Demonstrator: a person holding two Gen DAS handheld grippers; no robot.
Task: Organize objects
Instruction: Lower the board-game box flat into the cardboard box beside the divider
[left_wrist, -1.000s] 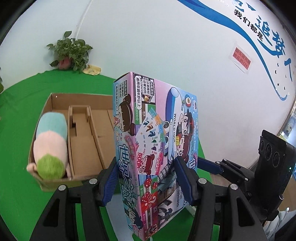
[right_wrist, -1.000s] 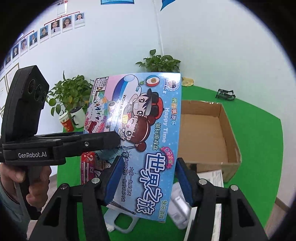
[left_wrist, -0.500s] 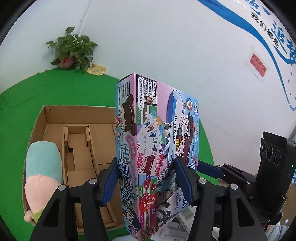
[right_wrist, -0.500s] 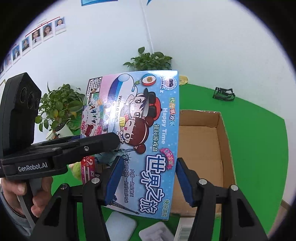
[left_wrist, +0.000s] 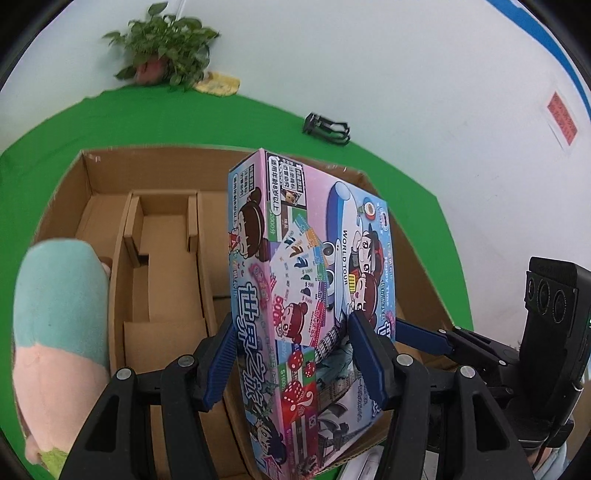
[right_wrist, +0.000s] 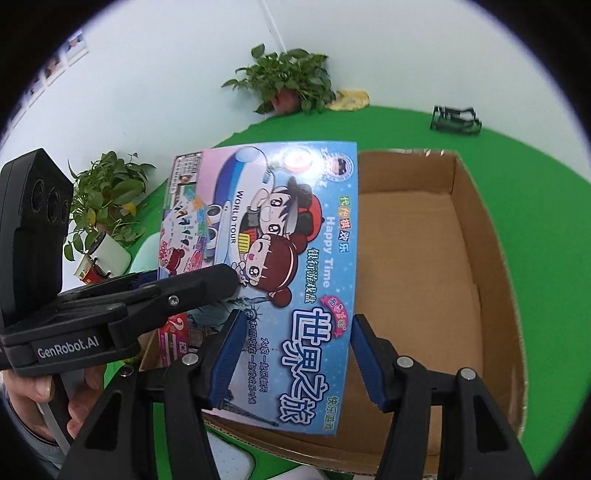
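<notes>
A colourful board game box (left_wrist: 310, 295) stands upright in the air above an open cardboard box (left_wrist: 88, 173). My left gripper (left_wrist: 291, 358) is shut on its lower part. My right gripper (right_wrist: 295, 354) is shut on the same game box (right_wrist: 291, 258) from the other side. The game box hangs over the right compartment of the cardboard box (right_wrist: 476, 221), whose brown floor is bare. The right gripper's black body (left_wrist: 546, 332) shows in the left wrist view, and the left gripper's body (right_wrist: 33, 229) in the right wrist view.
A striped plush toy (left_wrist: 55, 317) lies in the box's left compartment, next to cardboard dividers (left_wrist: 162, 236). Potted plants (right_wrist: 288, 81) stand at the wall on the green cloth (left_wrist: 258, 122). A black clip stand (left_wrist: 327, 127) sits behind the box. White items lie near the front edge (right_wrist: 229, 458).
Both grippers have carried the game box forward and over the cardboard box; the box now fills the view beneath it. The grip on the game box is unchanged.
</notes>
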